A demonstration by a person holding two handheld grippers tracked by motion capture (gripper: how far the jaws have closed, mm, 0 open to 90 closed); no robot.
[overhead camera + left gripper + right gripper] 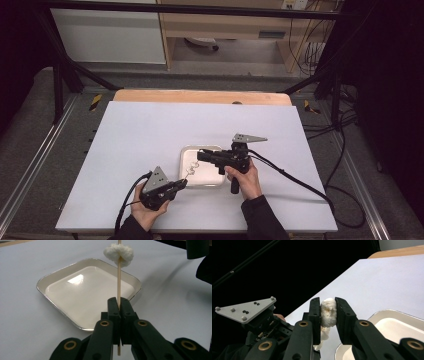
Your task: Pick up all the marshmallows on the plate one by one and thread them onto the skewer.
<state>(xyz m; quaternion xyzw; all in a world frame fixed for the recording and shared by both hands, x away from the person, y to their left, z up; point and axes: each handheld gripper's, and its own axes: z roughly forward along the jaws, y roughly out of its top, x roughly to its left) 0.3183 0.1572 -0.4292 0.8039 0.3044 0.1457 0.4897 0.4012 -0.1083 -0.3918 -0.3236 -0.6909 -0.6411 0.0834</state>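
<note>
L gripper [119,305] pinches a wooden skewer [118,285], long axis running 6 to 12 o'clock, over the white tray [53,280]. R gripper [328,313] squeezes a white puffy piece [328,312]; L gripper view shows another piece [118,253] threaded up top.

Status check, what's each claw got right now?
Left claw shut on wooden skewer, white puff threaded up top. Right claw shut on white puff. Both over steel tray. Nothing in the way.

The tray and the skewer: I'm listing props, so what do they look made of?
The tray looks like metal or enamelled steel: shiny silvery rim, glossy cream inside with a window glare. The skewer looks like pale matt wood or bamboo, thin and straight.
</note>
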